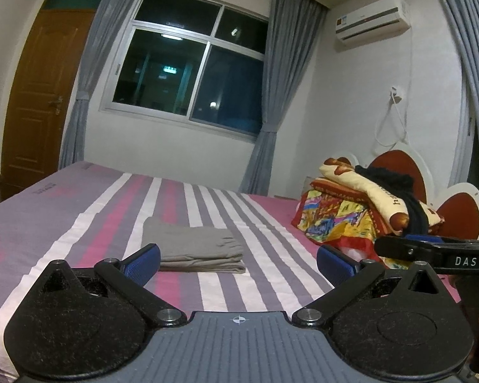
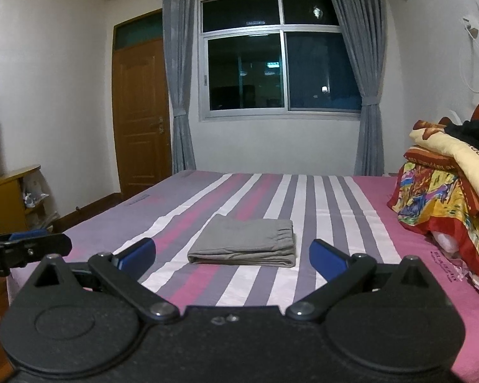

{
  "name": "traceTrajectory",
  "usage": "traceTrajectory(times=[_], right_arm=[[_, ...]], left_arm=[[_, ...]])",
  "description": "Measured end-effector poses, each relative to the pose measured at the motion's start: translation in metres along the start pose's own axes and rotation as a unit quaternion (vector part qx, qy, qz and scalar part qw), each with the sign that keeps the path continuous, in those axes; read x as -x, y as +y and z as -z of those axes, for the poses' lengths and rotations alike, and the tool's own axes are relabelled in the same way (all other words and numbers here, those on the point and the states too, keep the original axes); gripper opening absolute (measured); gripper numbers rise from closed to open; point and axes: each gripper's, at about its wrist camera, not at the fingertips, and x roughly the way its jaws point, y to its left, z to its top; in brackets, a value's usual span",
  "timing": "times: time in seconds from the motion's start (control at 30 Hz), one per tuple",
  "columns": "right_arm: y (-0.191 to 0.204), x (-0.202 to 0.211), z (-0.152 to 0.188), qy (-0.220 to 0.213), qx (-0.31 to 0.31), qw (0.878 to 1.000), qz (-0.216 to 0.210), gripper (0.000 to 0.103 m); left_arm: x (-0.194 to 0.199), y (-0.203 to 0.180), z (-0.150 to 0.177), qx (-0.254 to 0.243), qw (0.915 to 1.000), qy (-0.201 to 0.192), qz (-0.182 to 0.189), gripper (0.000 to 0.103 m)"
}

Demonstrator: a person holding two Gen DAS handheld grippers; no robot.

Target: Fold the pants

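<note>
On the striped bed [image 2: 335, 210], folded grey pants [image 2: 244, 242] lie beyond both empty, wide-spread grippers, left gripper [image 1: 238, 260] and right gripper [image 2: 233, 255].

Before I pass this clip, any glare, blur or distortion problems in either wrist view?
Left wrist view: strong fisheye bending, dark vignette corners, ceiling lights reflected in the window; folded gray pants sharp. Right wrist view: same curvature, window reflections again, pants clear, slight softness at the frame edges.

Both wrist views face the bed [image 1: 79, 198] low, sharing it.
</note>
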Motion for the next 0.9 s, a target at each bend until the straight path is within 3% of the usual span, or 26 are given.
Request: traceTrajectory(times=[0.9], right_arm=[[0.0031, 0.0095, 0.0013, -0.005, 0.007, 1.0, -0.002, 0.103]], left_arm=[[0.0017, 0.005, 0.0028, -0.002, 1.0, 0.0, -0.005, 0.103]])
